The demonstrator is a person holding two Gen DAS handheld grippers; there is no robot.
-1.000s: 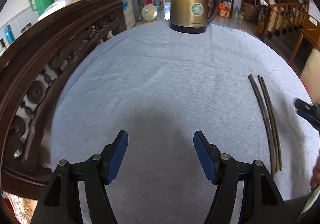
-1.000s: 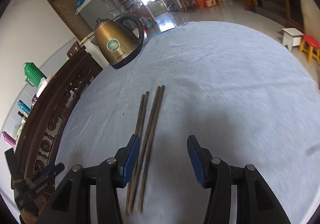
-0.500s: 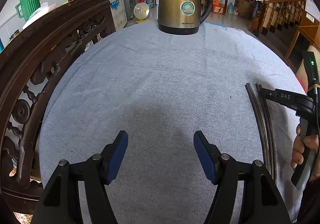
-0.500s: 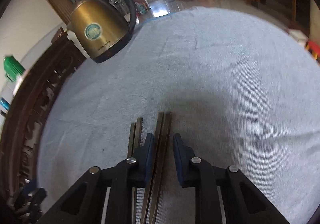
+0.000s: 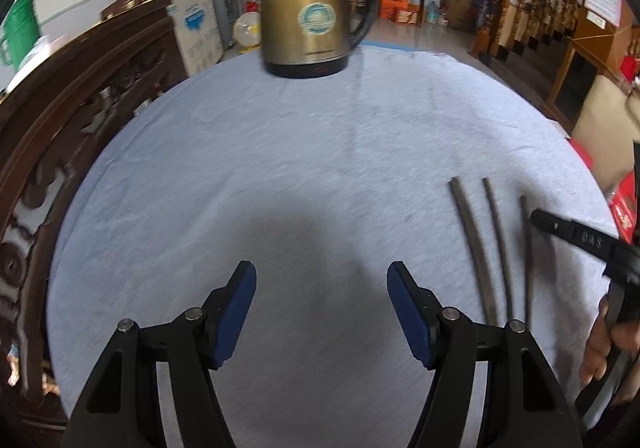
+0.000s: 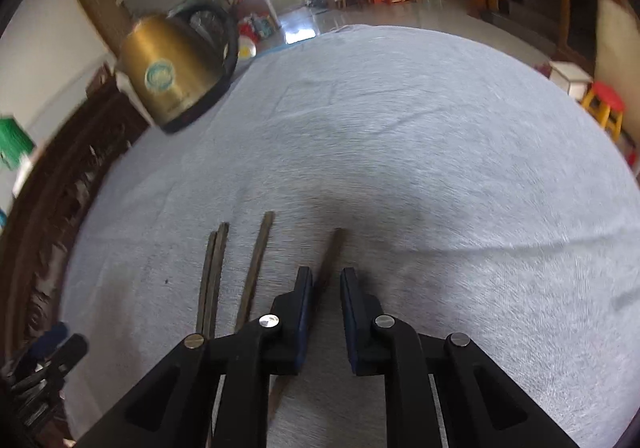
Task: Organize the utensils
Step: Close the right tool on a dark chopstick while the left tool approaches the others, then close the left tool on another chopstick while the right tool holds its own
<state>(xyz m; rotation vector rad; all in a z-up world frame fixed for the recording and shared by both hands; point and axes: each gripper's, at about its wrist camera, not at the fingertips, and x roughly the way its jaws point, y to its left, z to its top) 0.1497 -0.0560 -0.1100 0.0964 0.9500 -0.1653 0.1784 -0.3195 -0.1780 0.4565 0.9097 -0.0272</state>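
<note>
Surface: round table under a pale grey-blue cloth (image 5: pixel 320 167); carved dark wooden chair back (image 5: pixel 72 119) on the left; brass-coloured kettle (image 5: pixel 316 19) at the far edge, well beyond both sets of jaws.
Left gripper (image 5: pixel 320 302): jaws wide apart, nothing between them, above bare cloth.
Right gripper (image 6: pixel 324 292): jaws narrowed around one chopstick (image 6: pixel 332 252); pad contact cannot be confirmed, as a sliver of gap shows on each side.
Chopstick axis: long axis runs straight ahead between the jaws, tip pointing away toward the far table edge, leaning slightly right.
Other chopsticks: single stick (image 6: pixel 256 264) just left of the right jaws; touching pair (image 6: pixel 212 280) further left; all roughly parallel.
Hidden: near ends of every stick pass under the gripper body; held stick motion-blurred.
Left view: three sticks countable right of the jaws, lower ends cut off by the finger (image 5: pixel 452 332).
</note>
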